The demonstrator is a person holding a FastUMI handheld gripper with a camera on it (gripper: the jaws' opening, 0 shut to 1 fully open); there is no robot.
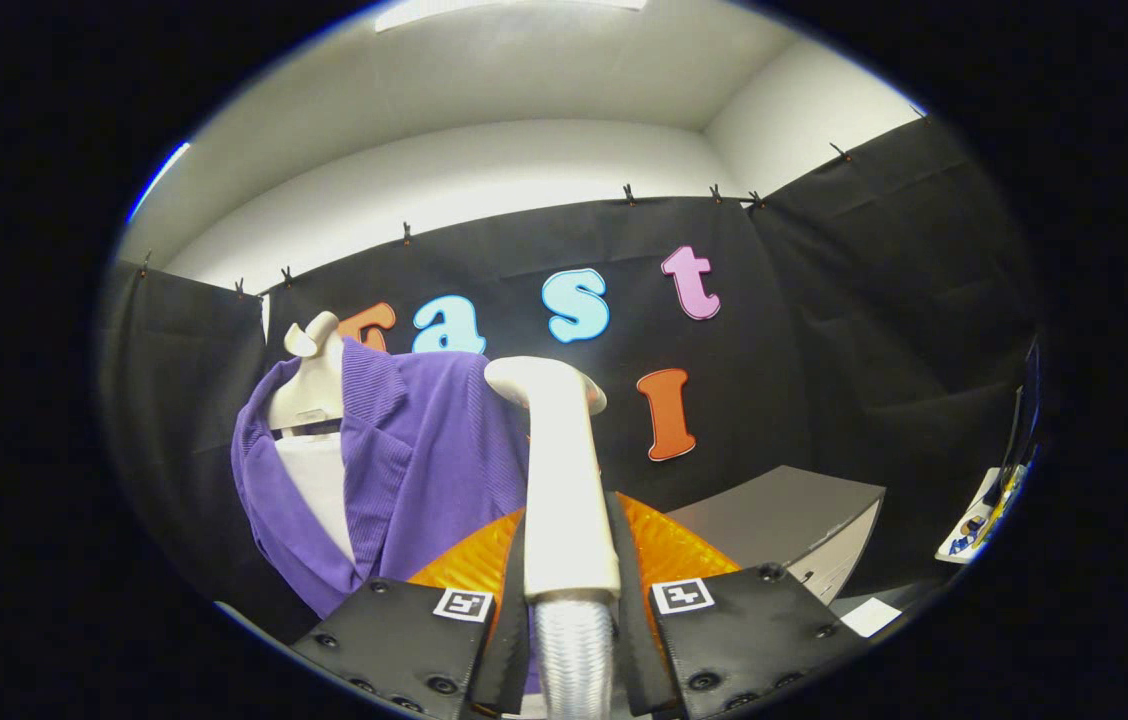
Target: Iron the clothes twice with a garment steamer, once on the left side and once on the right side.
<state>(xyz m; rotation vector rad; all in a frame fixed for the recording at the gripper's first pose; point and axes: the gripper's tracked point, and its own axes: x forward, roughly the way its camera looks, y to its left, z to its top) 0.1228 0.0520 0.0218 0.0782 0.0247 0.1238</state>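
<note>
Black cloth booth wall (824, 330) behind everything, white ceiling above. Gripper (569, 610) is clamped on the garment steamer (564, 480), both fingers pressing its handle, ribbed hose hanging below. Steamer head points up, just right of the purple cardigan (424, 460) on a white hanger form (309, 385). Orange quilted thing (664, 545) past the fingers, grey box (794, 515) far right. No readable writing on the steamer.

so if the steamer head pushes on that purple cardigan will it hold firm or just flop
Probably flop. The purple cardigan looks like soft ribbed knit draped in folds on a hanger, so it should give and swing. The steamer handle looks like rigid plastic, gripped between the fingers; its ribbed hose may tug slightly.
</note>
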